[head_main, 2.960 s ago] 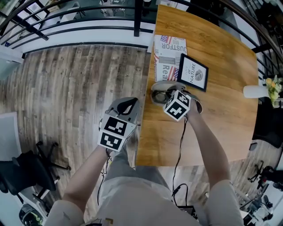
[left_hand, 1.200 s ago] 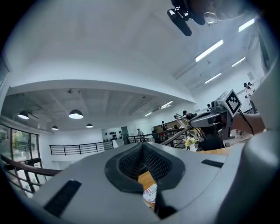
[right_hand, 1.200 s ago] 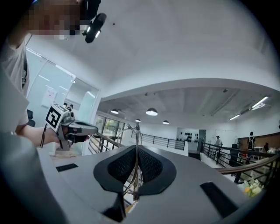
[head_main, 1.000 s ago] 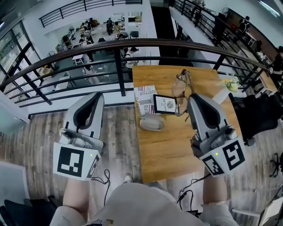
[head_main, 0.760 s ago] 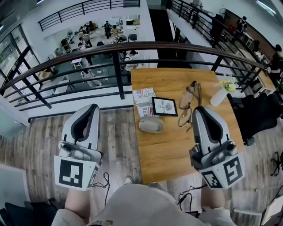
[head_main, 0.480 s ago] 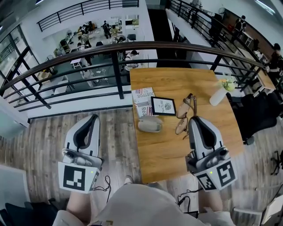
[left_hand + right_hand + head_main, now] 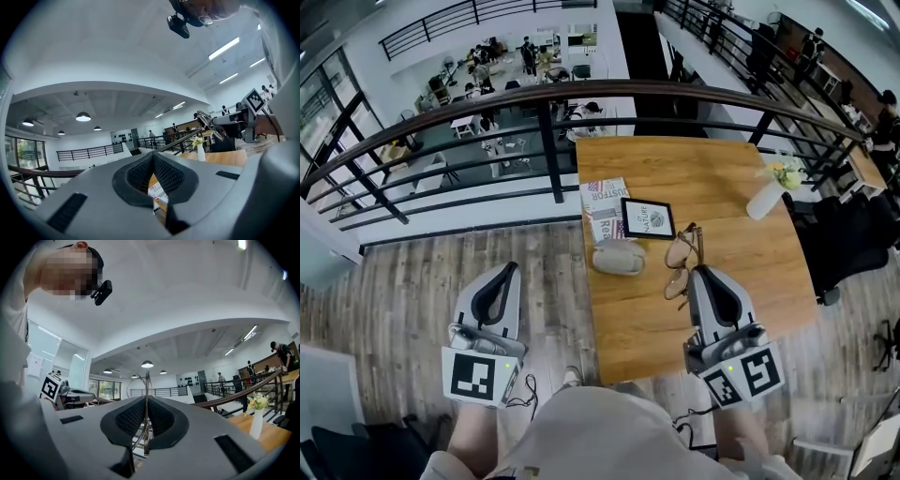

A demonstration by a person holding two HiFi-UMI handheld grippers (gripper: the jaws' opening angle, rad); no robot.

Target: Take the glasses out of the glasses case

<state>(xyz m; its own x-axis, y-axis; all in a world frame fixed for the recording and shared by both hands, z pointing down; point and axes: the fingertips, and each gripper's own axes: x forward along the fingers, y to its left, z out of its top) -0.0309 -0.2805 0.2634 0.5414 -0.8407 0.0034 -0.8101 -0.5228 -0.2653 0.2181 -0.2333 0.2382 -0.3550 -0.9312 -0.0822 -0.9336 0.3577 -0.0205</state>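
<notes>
Both grippers are held in the air, and only one has work. My right gripper (image 7: 692,272) is clamped on the glasses (image 7: 680,261), which hang just right of centre in the head view, clear of the grey case (image 7: 618,258) lying near the left edge of the table (image 7: 712,178). My left gripper (image 7: 508,269) sits at lower left over the floor, jaws pressed together on nothing.

I judge the taking-out as good as done; what remains is setting the glasses down. To do that well I'd keep the squeeze light, since the frame looks like thin metal that could bend or slip. I'd bring them down level onto bare wood at the lower middle, away from the case and the framed card (image 7: 647,217).

The head view gives the layout but not the pinch. The right gripper view shows it: a thin wire of the frame runs upright between the pads (image 7: 129,416), one lens rim rising above them. The left gripper view confirms closed, empty jaws and catches the glasses side-on, right of middle.
</notes>
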